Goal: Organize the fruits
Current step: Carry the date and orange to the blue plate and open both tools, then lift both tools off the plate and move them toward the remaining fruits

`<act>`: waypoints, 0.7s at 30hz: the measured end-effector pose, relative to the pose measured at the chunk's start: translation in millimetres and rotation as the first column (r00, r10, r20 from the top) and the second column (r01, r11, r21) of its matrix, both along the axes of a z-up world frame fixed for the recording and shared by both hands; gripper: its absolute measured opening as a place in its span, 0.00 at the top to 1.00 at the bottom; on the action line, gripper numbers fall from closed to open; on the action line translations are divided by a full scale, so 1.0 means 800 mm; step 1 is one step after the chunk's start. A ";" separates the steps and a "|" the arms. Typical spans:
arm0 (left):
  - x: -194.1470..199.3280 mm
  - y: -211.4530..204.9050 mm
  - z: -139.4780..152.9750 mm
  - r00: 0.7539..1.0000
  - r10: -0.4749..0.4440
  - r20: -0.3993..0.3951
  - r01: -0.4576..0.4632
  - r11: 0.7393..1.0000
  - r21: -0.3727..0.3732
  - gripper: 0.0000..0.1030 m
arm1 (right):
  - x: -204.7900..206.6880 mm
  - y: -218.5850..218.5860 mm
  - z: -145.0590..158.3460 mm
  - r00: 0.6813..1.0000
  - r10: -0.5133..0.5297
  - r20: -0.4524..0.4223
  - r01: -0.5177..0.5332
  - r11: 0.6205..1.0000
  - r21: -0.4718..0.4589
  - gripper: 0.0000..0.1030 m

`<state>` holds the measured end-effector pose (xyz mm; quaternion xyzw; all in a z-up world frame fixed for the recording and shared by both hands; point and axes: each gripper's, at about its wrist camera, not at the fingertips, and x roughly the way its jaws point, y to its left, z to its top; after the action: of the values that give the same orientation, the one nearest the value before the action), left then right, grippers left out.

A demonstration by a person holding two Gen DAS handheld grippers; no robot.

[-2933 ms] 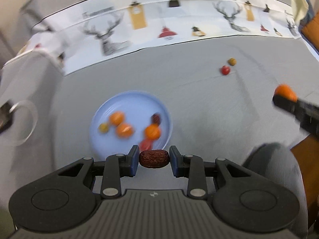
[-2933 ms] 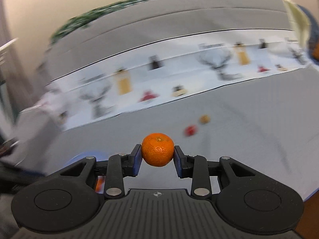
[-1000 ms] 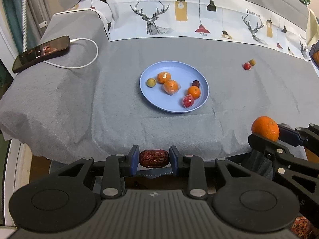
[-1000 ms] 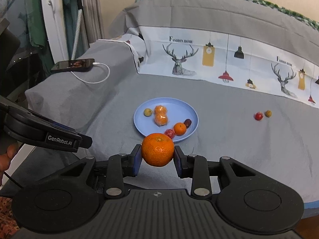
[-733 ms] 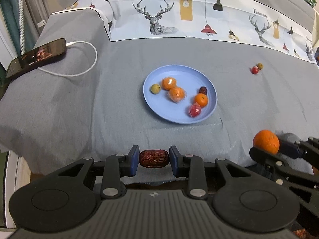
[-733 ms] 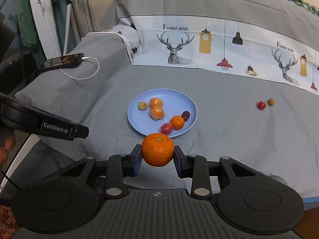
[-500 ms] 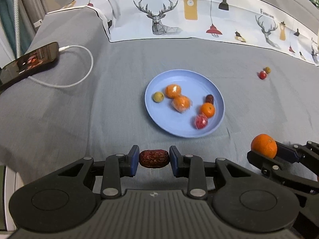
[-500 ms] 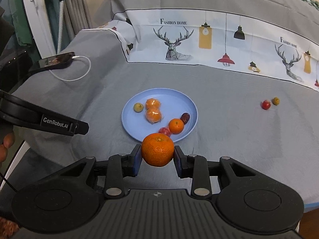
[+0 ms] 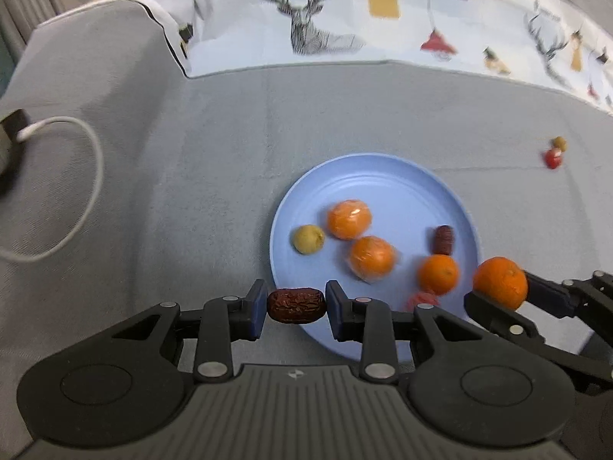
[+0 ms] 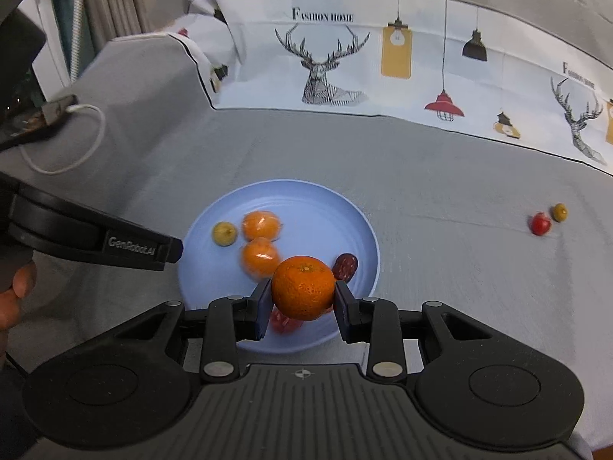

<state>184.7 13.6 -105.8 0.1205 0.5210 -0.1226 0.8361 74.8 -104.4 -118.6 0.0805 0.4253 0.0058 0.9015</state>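
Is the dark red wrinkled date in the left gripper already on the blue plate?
No. The date is clamped between the fingers, above the plate's near rim.

A white charging cable (image 9: 82,207) loops over the grey bedspread (image 9: 172,176) toward a phone (image 10: 34,122); a deer-print cloth (image 10: 383,61) lies behind

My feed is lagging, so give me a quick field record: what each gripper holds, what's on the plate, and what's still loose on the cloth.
left gripper: shut on a dried red date, at the near left rim of the plate
right gripper: shut on a mandarin, over the near part of the plate
blue plate: yellow-green fruit, two wrapped oranges, one bare orange, dark date, red fruit
loose on grey cloth: small red fruit, small olive-yellow fruit, side by side far right
other: phone with white cable, far left
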 end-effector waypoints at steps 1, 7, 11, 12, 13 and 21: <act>0.008 -0.002 -0.008 1.000 -0.002 -0.013 0.002 1.000 -0.001 0.65 | 0.008 -0.001 -0.008 1.000 0.004 -0.009 -0.004 1.000 -0.006 0.66; 0.040 -0.013 -0.045 0.998 -0.014 -0.057 0.014 1.000 0.005 0.65 | 0.045 0.001 -0.038 0.999 0.019 -0.042 -0.021 0.999 -0.032 0.66; 0.046 -0.020 -0.044 0.998 -0.034 -0.046 0.033 0.999 -0.013 0.11 | 0.064 0.003 -0.047 0.998 0.047 -0.048 -0.049 0.998 -0.045 0.62; 0.046 -0.019 -0.039 0.999 -0.022 -0.026 0.022 1.000 -0.015 0.00 | 0.068 0.003 -0.046 0.997 0.055 -0.051 -0.058 0.997 -0.050 0.55; 0.042 -0.015 -0.032 1.000 -0.010 0.010 0.010 1.000 -0.024 0.00 | 0.069 0.003 -0.043 0.997 0.056 -0.049 -0.059 0.997 -0.059 0.33; -0.010 0.007 0.006 0.999 0.044 0.019 -0.044 0.999 -0.011 0.00 | 0.015 0.000 -0.002 0.999 0.054 -0.001 -0.054 0.998 -0.036 0.04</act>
<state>177.0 19.3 -101.2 0.1060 0.5148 -0.1058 0.8441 86.9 -104.1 -120.6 0.0527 0.4274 0.0226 0.9022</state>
